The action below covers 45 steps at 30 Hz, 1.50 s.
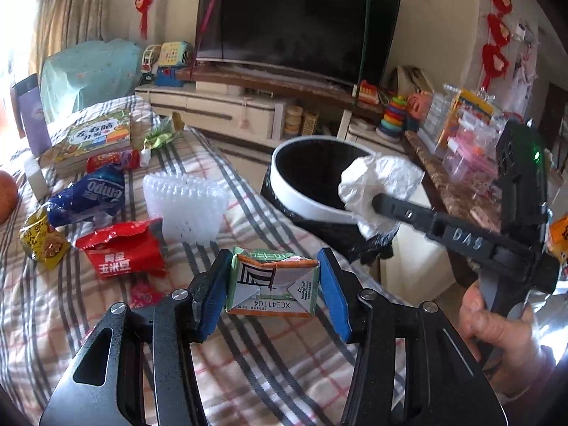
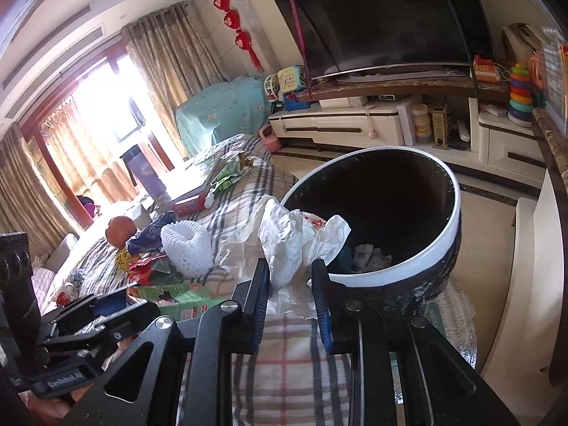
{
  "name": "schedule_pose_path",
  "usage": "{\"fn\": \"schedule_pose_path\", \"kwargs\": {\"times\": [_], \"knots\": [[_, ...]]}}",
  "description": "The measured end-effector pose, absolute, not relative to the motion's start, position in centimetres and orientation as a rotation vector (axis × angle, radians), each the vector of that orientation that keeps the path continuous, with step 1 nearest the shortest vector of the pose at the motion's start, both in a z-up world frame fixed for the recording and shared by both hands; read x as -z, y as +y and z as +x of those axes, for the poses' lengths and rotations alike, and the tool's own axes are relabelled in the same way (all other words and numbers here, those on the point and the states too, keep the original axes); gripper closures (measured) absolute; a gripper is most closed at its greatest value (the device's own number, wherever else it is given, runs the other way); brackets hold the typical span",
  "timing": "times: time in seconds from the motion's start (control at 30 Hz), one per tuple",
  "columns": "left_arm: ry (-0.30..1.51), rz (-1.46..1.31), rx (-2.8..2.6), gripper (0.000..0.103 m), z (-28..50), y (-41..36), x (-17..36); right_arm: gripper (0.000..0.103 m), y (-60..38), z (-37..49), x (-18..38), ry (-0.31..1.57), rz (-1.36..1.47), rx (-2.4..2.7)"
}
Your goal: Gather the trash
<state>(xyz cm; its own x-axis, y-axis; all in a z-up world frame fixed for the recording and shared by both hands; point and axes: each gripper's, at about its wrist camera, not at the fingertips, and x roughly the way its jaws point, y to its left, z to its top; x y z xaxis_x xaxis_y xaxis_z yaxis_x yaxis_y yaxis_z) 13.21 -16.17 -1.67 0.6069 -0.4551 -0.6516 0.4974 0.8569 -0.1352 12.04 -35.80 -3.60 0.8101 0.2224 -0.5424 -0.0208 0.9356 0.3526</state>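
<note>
Blue-padded fingers [image 1: 335, 293] of the left gripper [image 1: 273, 293] stood either side of a small flattened drink carton [image 1: 273, 289], the jaws pressing on its folded ends, while the right gripper [image 2: 291, 284] pinched a crumpled white plastic bag [image 2: 294, 245] between narrowly set pads. The bag hung at the near rim of the white-rimmed bin [image 2: 456, 220], which stood off the table's edge at about two o'clock from the carton.

Collection looked partly done: a few scraps already lay in the bin's dark bottom, and two more pieces were in hand but not yet dropped. Much was left on the checked tablecloth [image 1: 248, 362] — a red snack packet [image 1: 124, 252] at ten o'clock from the carton, a white foam fruit net [image 1: 188, 206] at eleven, a blue wrapper [image 1: 88, 195] and a yellow packet [image 1: 42, 245] farther left, a green wrapper [image 1: 161, 136] near the books [image 1: 92, 142].

Both grippers tilted moderately downward. A person's hand [image 1: 497, 323] gripped the right tool's handle at the carton's three o'clock, its long fingers reaching left and away toward the bin's rim.
</note>
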Motion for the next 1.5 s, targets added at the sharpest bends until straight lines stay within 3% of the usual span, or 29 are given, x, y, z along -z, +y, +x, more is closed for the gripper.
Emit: {"fn": "schedule_pose_path", "kwargs": {"times": [0.4,0.5,1.5], "knots": [[0.919,0.14,0.517,0.054,13.9,-16.9,6.3,0.079,-36.4,12.1,4.1,0.629,0.363,-0.139],[0.911,0.187,0.522,0.058,13.6,-17.6,6.7,0.079,-36.6,12.1,4.0,0.628,0.361,-0.136],[0.813,0.153,0.62,0.062,19.1,-23.8,1.3,0.079,-40.9,13.7,3.3,0.623,0.358,-0.058]]}}
